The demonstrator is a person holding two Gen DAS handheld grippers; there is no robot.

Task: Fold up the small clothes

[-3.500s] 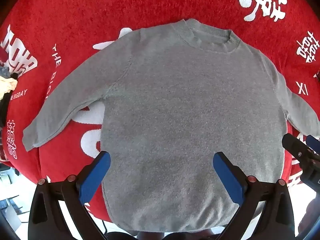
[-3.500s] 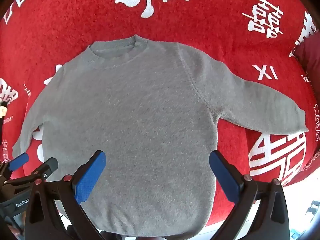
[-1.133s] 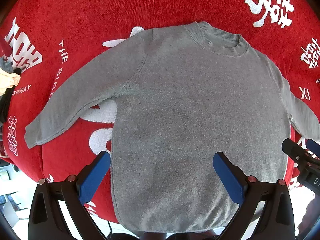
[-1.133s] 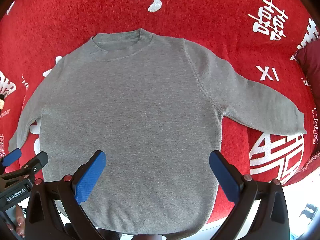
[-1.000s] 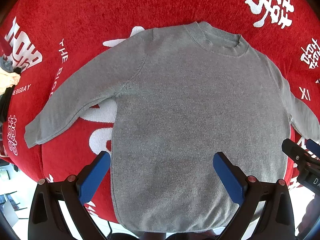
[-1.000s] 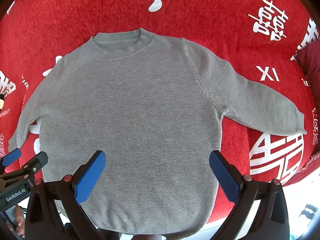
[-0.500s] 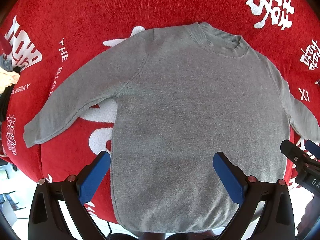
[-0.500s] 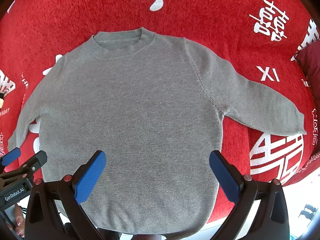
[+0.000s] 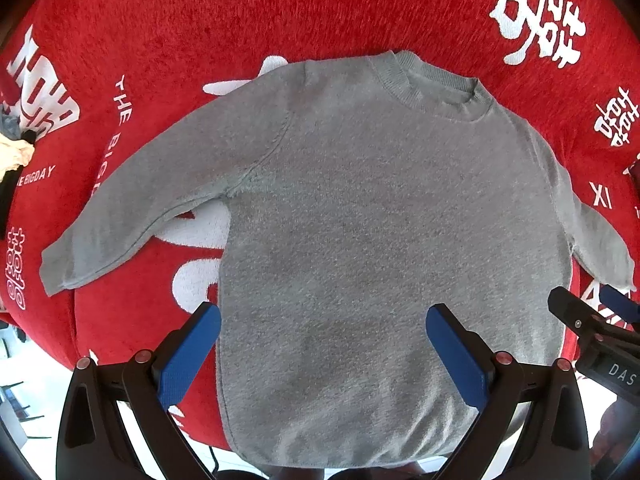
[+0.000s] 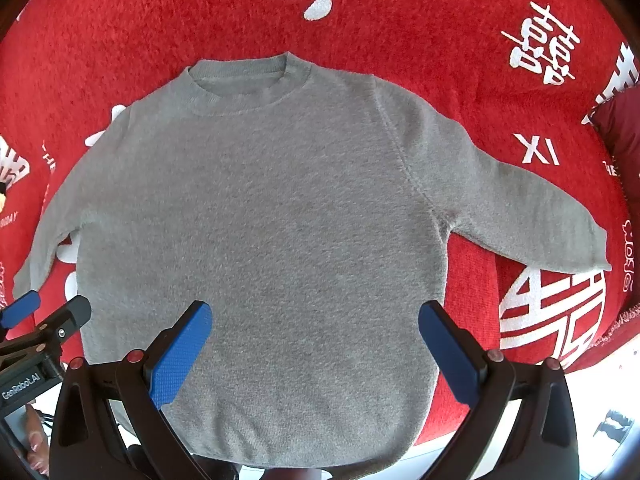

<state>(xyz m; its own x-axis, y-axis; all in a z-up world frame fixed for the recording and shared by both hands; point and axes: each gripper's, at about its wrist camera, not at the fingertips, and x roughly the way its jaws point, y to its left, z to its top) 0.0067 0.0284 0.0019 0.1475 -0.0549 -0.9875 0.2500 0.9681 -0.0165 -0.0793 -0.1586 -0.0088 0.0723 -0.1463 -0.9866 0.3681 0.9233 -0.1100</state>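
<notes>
A small grey sweater (image 9: 360, 216) lies flat, front up, on a red cloth with white characters (image 9: 200, 20); it also shows in the right wrist view (image 10: 280, 220). Its neck points away and both sleeves are spread out to the sides. My left gripper (image 9: 322, 324) is open and empty, hovering above the sweater's lower body. My right gripper (image 10: 314, 320) is open and empty, also above the lower body. Each gripper shows at the edge of the other's view: the right one (image 9: 592, 312) and the left one (image 10: 44, 312).
The red cloth (image 10: 480, 20) covers a raised surface whose near edge drops off just below the sweater's hem. A dark red cushion (image 10: 620, 128) sits at the far right. Other clothes (image 9: 12, 152) lie at the far left edge.
Both grippers have drifted slightly; the sweater sits a touch lower in the views than a second ago. The sweater itself has not been moved.
</notes>
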